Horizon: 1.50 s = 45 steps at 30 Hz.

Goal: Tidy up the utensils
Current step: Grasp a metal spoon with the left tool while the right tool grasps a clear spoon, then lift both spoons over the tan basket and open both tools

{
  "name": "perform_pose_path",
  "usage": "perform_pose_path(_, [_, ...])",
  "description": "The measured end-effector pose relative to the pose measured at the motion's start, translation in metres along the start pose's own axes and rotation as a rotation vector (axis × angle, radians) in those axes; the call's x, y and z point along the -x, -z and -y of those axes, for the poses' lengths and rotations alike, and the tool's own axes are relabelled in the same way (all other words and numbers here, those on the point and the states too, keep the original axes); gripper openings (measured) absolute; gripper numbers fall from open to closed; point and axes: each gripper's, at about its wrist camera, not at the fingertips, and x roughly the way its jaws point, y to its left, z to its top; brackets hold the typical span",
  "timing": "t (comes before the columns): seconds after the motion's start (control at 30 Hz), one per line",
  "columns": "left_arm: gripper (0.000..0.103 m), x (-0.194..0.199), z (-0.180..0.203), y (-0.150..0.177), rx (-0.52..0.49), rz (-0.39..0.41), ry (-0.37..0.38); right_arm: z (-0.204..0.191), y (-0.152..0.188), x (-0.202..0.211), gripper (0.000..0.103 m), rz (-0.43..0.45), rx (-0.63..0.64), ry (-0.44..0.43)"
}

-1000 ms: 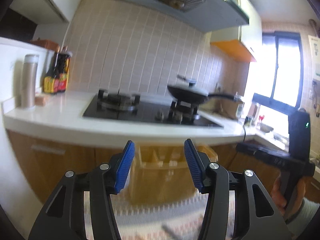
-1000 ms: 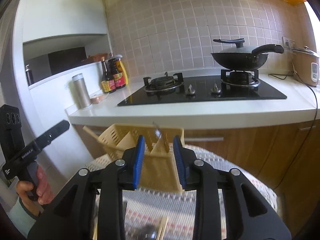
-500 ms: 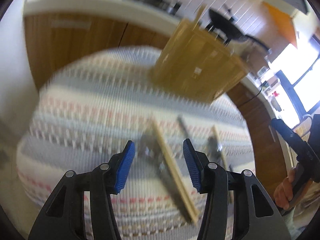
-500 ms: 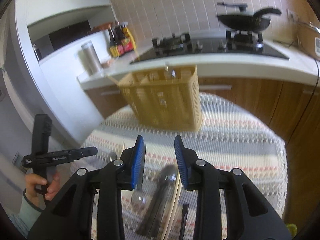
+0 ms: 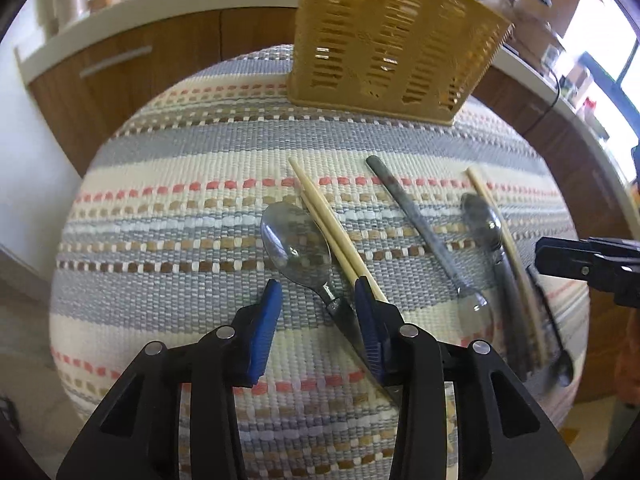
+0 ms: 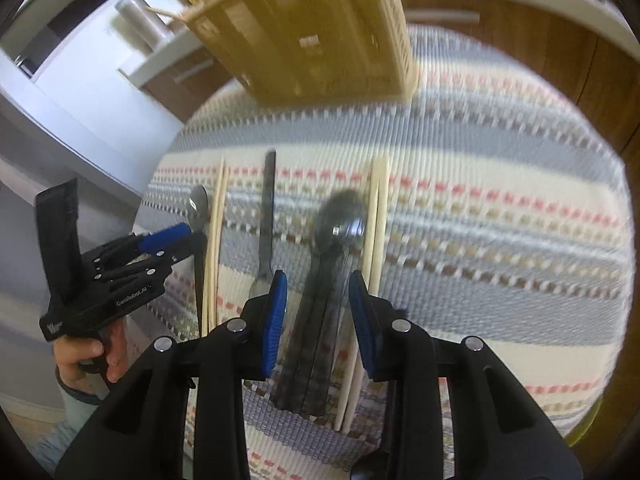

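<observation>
A striped woven cloth (image 5: 168,216) covers the table, kitchen cabinets behind it; nearest me, my left gripper (image 5: 316,292) is closing, nothing pinched yet, its jaws astride the neck of a spoon (image 5: 298,246) with a chopstick pair (image 5: 328,228) touching the right pad; to lift the spoon cleanly I should shift off the chopsticks and come down square on the handle, or I will drag both. My right gripper (image 6: 318,284) hangs partly open and grips nothing, a second, blurred spoon (image 6: 340,224) between its jaws and more chopsticks (image 6: 378,216) just beside; centring on the handle should do. Further off lie a dark-handled utensil (image 5: 416,224); beyond, upright at the cloth's far edge, the yellow basket (image 5: 396,40) where all of this likely belongs.
</observation>
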Motion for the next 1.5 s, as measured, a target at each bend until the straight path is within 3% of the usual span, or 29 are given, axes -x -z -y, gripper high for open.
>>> perform_pose_path(0.17, [0.032, -0.002, 0.007, 0.002, -0.063, 0.001, -0.042, -0.003, -0.005, -0.014, 0.029, -0.039, -0.003, -0.031])
perform_pose_path(0.3, [0.019, -0.001, 0.009, 0.002, -0.103, 0.009, -0.084, -0.012, -0.009, -0.024, 0.021, -0.055, 0.028, -0.016])
perform_pose_path(0.57, [0.011, 0.003, 0.0, 0.002, -0.107, 0.002, -0.064, -0.035, -0.014, -0.036, 0.021, -0.087, 0.095, 0.008])
perform_pose_path(0.9, [0.015, 0.003, 0.0, 0.0, -0.161, -0.044, -0.073, -0.065, -0.02, -0.063, 0.02, -0.161, 0.184, 0.189])
perform_pose_path(1.03, [0.012, 0.001, 0.012, -0.001, -0.232, -0.056, -0.128, -0.088, -0.021, -0.079, 0.012, -0.172, 0.247, 0.302])
perform_pose_path(1.17, [0.01, 0.003, 0.015, 0.003, -0.246, -0.033, -0.141, -0.095, -0.018, -0.083, 0.011, -0.152, 0.276, 0.314])
perform_pose_path(1.3, [0.01, 0.011, 0.009, 0.006, -0.187, 0.0, -0.074, -0.087, -0.012, -0.069, 0.009, -0.11, 0.262, 0.254])
perform_pose_path(1.5, [0.01, 0.046, 0.007, -0.001, -0.134, 0.135, 0.032, -0.082, -0.012, -0.026, 0.009, 0.005, 0.271, 0.182])
